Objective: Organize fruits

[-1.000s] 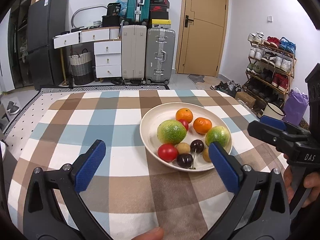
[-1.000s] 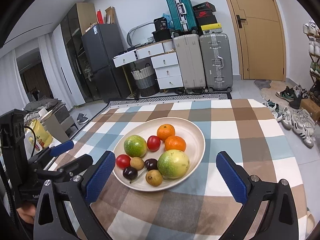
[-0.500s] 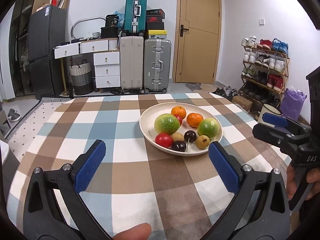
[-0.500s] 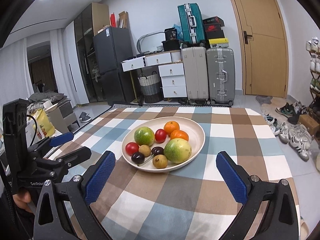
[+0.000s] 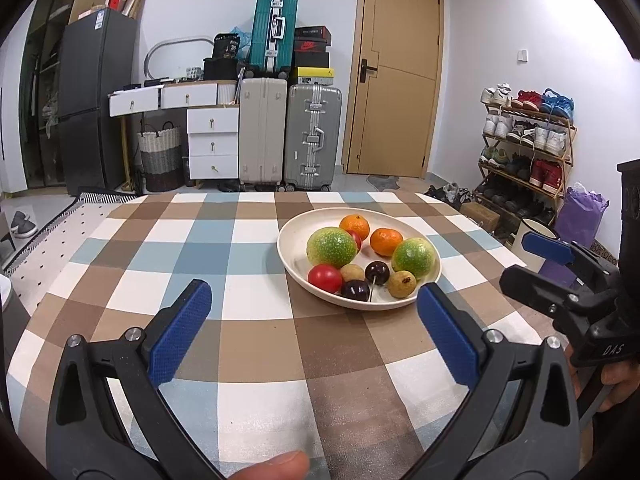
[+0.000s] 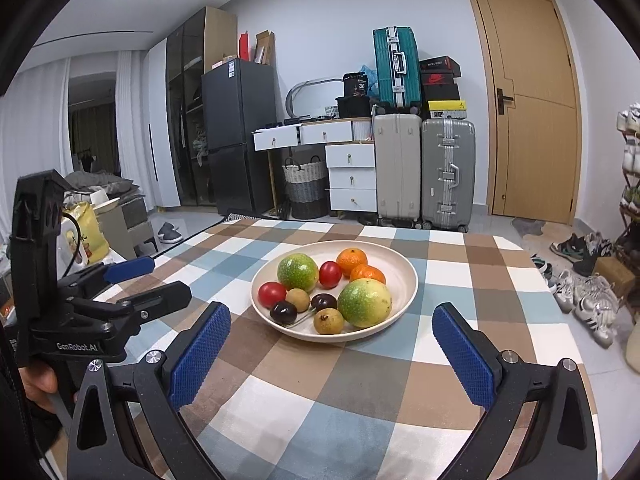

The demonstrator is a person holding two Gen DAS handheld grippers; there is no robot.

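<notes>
Jaws: left gripper (image 5: 314, 312) and right gripper (image 6: 331, 334) both spread, empty | pulled back from plate (image 6: 404, 280) (fruits untouched) | bare checked tablecloth (image 5: 256, 344) between.

Right gripper (image 6: 332, 328) spread wide, empty, low over a checked tablecloth (image 6: 400, 392), just short of a cream plate (image 6: 400, 272). On the plate: two green fruits, two oranges, two tomatoes, small dark and brown fruits. Left gripper (image 6: 152, 280) at left, parted, beside the plate.
</notes>
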